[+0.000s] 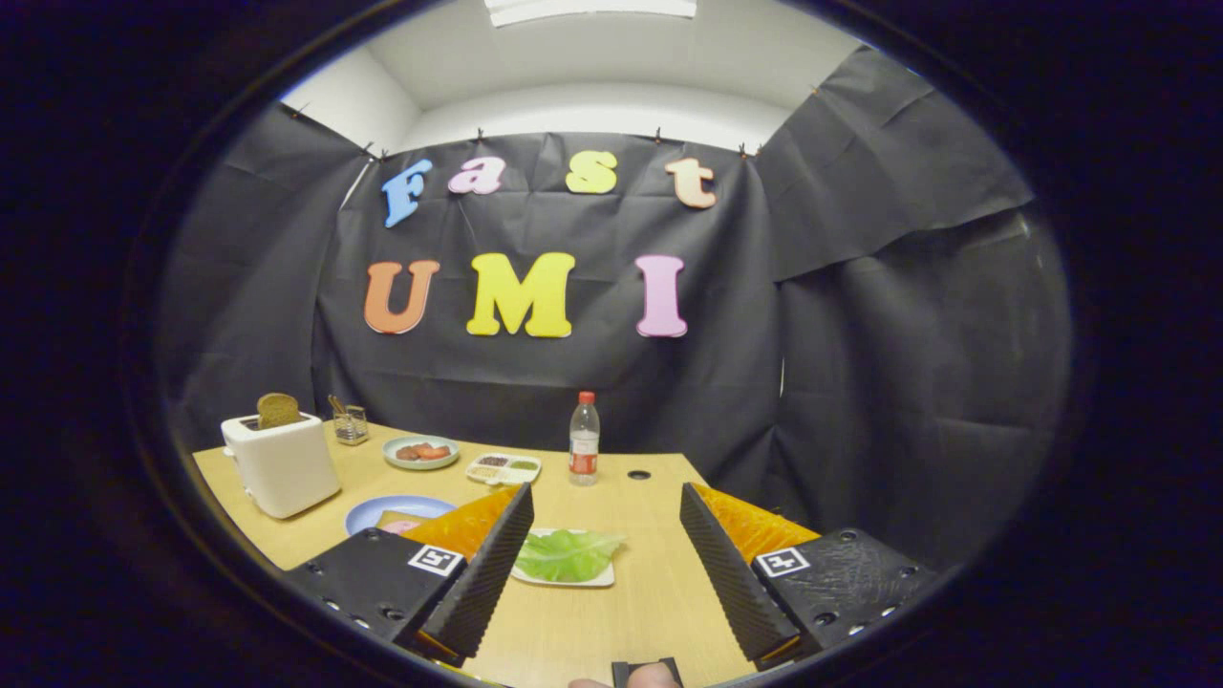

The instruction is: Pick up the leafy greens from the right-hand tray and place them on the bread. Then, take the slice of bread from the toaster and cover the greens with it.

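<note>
While the gripper (606, 554) hangs above the tabletop's (611, 612) near edge, its fingers spread wide with nothing between them, one leaf of leafy greens (569, 554) lies on a white tray (564, 577) just ahead, closer to the left finger. Bare wood runs past it to the far edge, where one bottle (584, 439) stands. At the left edge, one toaster (280, 463) carries one bread slice (277, 410). One blue plate (382, 511) with bread (399, 522) sits between toaster and tray.
</note>
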The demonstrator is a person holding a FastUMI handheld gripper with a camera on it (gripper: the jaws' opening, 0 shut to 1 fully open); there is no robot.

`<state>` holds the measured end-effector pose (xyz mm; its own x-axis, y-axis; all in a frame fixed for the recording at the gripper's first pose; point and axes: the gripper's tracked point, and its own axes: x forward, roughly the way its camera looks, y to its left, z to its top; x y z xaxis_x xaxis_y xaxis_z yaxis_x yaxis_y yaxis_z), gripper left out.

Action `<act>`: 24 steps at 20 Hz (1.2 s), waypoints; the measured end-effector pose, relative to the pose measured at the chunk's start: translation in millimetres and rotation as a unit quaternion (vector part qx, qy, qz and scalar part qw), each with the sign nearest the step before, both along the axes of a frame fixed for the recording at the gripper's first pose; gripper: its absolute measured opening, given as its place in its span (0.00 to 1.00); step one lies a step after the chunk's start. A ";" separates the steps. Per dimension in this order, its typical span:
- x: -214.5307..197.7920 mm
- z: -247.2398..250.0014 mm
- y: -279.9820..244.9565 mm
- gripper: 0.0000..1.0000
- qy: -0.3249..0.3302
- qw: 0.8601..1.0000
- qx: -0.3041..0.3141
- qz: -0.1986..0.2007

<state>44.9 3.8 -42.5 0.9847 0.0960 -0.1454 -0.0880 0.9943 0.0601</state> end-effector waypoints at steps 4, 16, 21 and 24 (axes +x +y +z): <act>35.6 -32.1 -6.1 0.95 0.075 0.996 0.044 0.003; 135.5 -134.4 12.2 0.95 0.258 0.955 0.145 0.001; 167.4 -169.6 22.7 0.96 0.308 0.936 0.171 -0.008; 182.9 -189.5 31.9 0.92 0.334 0.921 0.201 -0.012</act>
